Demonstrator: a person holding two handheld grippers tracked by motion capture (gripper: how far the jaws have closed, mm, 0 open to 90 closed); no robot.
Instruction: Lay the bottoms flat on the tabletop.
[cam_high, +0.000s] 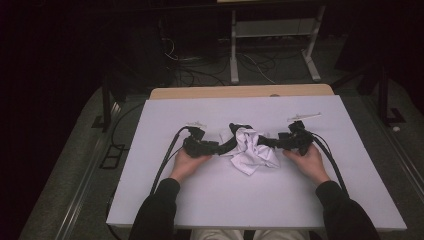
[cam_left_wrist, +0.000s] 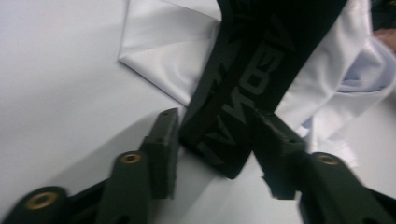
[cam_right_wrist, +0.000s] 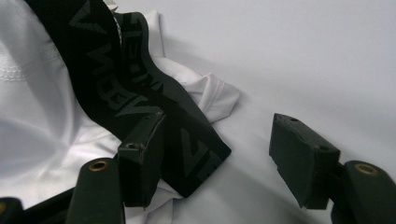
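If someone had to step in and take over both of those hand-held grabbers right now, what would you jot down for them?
Left gripper: jaws around the black waistband, not visibly clamped on it.
Right gripper: open, one jaw over the waistband's other end, the far jaw clear.
White garment: crumpled mid-table between the two grippers.
Done: both grippers at the band.
Left: grip both ends, spread it flat, probably then fold it.

In front of you is a white worktop (cam_high: 200, 200). A crumpled white garment (cam_high: 255, 152) with a black lettered waistband (cam_high: 235, 135) lies near its middle.
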